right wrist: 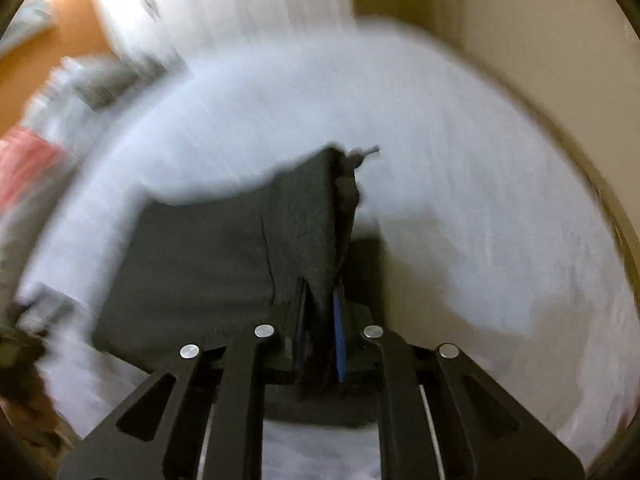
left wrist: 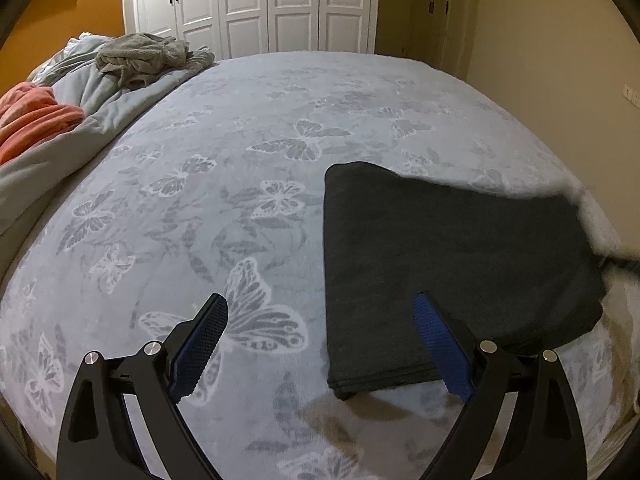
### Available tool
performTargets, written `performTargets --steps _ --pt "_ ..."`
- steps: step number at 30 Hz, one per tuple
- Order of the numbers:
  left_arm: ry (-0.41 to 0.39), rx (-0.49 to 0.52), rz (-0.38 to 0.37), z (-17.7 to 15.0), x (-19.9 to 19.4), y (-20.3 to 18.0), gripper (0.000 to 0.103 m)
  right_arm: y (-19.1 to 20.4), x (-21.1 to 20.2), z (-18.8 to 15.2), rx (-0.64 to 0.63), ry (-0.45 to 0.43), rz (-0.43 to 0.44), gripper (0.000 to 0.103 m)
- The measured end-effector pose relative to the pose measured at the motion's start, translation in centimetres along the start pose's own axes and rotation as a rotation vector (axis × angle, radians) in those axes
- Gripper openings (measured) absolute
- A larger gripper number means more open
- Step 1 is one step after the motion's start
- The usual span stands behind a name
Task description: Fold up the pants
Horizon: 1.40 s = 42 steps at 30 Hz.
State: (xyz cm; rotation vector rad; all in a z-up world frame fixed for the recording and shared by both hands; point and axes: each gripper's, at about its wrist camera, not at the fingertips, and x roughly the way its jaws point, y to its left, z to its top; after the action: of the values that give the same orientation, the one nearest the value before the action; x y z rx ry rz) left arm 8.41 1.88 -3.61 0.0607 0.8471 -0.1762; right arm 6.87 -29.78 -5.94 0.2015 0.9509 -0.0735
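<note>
free: bedspread (left wrist: 224, 184) left of pants (left wrist: 448, 264); blocked: bedding heap (left wrist: 92, 92) far-left

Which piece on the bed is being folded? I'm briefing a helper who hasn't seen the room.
Start at the butterfly-print bedspread. Skip the crumpled grey and orange laundry at its far left corner. The pants lie nearer, at right: the only black, flat-folded piece, one edge pinched in the right gripper.

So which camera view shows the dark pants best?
The left wrist view: the pants are sharp there, lying folded on the bed, only partly behind that tool's finger. The right wrist view is motion-blurred, with cloth clamped in the right tool.
</note>
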Motion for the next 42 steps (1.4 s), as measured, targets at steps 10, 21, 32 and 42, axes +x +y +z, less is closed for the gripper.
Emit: performTargets --steps 10,21,32,42 --pt "0.012 0.033 0.013 -0.5 0.4 -0.8 0.092 -2.0 -3.3 -1.2 0.096 -0.091 0.017 0.055" --pt "0.004 -0.035 -0.042 0.2 -0.1 0.1 0.092 -2.0 -3.6 -2.0 0.066 -0.103 0.150 0.062" --pt "0.002 -0.022 -0.166 -0.3 -1.1 -0.8 0.092 -1.1 1.7 -1.0 0.092 0.050 0.129 0.020" --pt "-0.040 0.240 -0.330 -0.5 -2.9 -9.9 0.092 -0.6 -1.9 0.5 0.127 -0.021 0.314 0.015"
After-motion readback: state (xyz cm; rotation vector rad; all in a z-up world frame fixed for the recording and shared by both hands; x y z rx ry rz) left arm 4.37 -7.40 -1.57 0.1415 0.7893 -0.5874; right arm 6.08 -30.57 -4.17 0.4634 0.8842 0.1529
